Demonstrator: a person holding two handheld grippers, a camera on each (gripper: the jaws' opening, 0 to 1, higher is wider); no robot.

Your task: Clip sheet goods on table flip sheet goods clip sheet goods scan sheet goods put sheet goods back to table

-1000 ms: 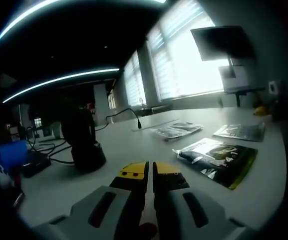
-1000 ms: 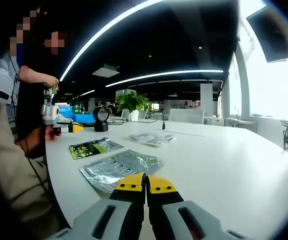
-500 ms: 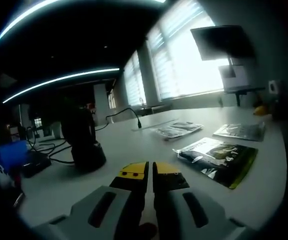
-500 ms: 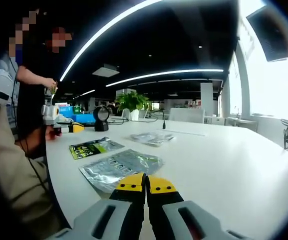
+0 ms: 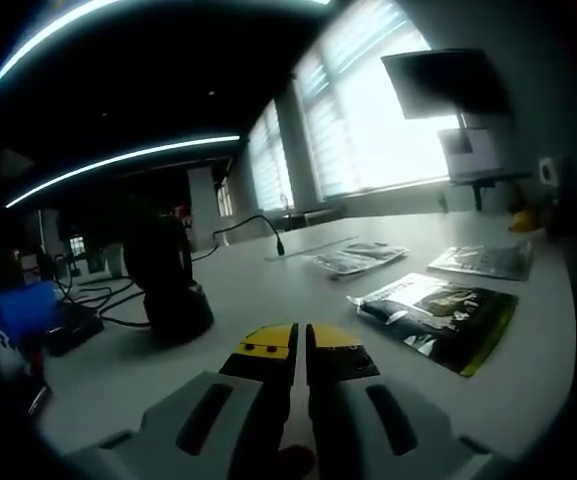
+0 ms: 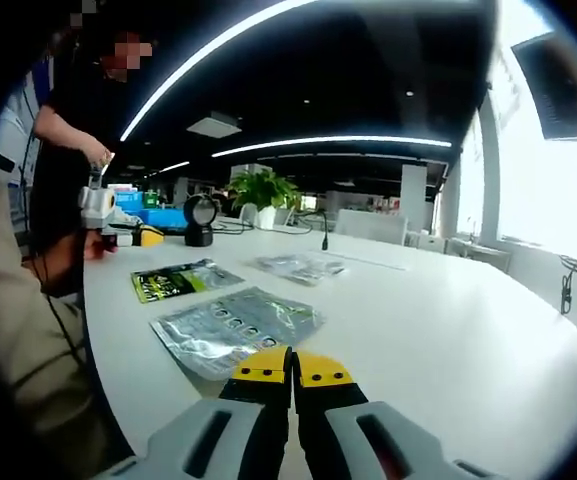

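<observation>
In the right gripper view a silver flat pouch (image 6: 236, 325) lies on the white table (image 6: 448, 330) just beyond my right gripper (image 6: 291, 366), which is shut with nothing in it. A black-and-green pouch (image 6: 176, 281) lies further left, and clear pouches (image 6: 300, 266) lie behind. In the left gripper view my left gripper (image 5: 300, 345) is shut and empty, low over the table (image 5: 258, 290). The black-and-green pouch (image 5: 438, 320) lies to its right, the silver pouch (image 5: 488, 261) and clear pouches (image 5: 353, 259) beyond it. A black stand scanner (image 5: 168, 275) stands to the left.
A person (image 6: 28, 230) stands at the table's left edge in the right gripper view. The scanner (image 6: 200, 221), a yellow-tipped device (image 6: 118, 225) and a potted plant (image 6: 265, 200) sit far back. Cables (image 5: 88, 300) trail by the scanner, and a wall screen (image 5: 443, 85) hangs near bright windows.
The right gripper's camera has shifted a little, so the pouches and person sit slightly lower and left. The left gripper view is unchanged. Both grippers stay shut.
</observation>
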